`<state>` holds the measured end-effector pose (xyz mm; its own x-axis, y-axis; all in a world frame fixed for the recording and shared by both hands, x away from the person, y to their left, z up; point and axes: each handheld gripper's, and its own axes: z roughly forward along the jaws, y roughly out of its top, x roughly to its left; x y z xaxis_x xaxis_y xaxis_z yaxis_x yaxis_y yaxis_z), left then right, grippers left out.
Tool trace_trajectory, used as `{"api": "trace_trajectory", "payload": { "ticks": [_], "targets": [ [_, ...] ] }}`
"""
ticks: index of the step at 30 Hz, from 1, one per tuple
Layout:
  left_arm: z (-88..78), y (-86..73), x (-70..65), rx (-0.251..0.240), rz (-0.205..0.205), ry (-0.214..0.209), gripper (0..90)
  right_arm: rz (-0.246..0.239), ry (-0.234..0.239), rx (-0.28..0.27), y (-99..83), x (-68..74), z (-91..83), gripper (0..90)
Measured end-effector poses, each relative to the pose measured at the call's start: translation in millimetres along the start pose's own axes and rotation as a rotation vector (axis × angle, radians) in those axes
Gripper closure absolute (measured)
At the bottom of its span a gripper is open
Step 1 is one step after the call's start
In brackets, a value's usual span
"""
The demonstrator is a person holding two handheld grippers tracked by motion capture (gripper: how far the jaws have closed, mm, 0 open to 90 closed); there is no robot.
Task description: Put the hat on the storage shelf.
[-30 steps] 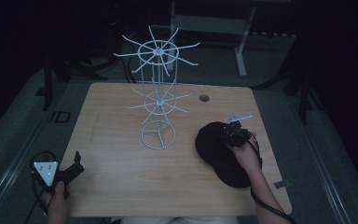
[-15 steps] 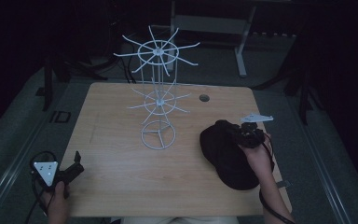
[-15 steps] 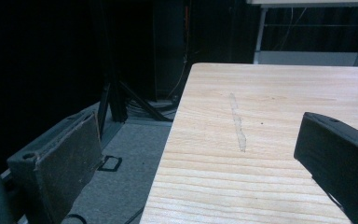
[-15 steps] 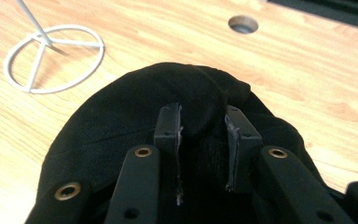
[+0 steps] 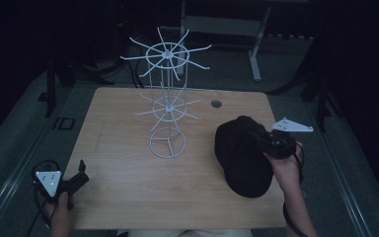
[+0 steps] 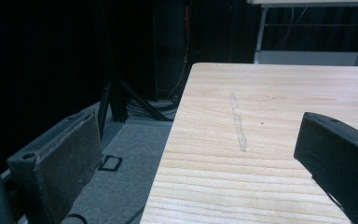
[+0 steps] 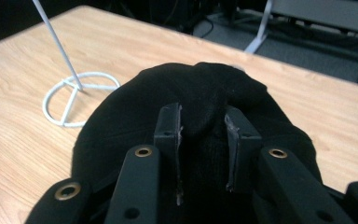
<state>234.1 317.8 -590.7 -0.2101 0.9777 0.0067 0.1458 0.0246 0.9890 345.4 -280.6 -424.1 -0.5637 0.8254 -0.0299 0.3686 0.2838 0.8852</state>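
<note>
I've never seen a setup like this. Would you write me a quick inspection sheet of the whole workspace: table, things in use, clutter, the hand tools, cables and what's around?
Surface: light wooden table, faint pale streak in the grain, round cable hole near the far edge.
Job's things: black fabric cap at the right side; white wire two-tier rack standing upright mid-table, its arms bare.
Clutter: nothing seen.
Tools: right tool shut on a fold of the cap; left tool open, holding nothing, at the near left corner.
Cables: dark cable looping from the left tool.
Surroundings: dark room, grey floor, pale metal frame beyond the table.
</note>
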Motion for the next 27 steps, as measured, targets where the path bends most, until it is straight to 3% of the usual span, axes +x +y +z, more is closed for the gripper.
{"api": "trace_trajectory", "payload": {
  "ticks": [13,19,27],
  "targets": [
    [0.0,0.0,-0.2,0.001,0.001,0.002,1.3,-0.037,0.008,-0.125,35.7,8.2,-32.9,70.4],
    [0.0,0.0,-0.2,0.001,0.002,0.002,1.3,-0.077,0.027,-0.192,58.9,19.6,-51.9,70.4],
    [-0.1,0.1,-0.2,0.002,0.003,0.001,1.3,-0.131,0.07,-0.318,99.3,39.3,-90.4,70.4]
  ]
}}
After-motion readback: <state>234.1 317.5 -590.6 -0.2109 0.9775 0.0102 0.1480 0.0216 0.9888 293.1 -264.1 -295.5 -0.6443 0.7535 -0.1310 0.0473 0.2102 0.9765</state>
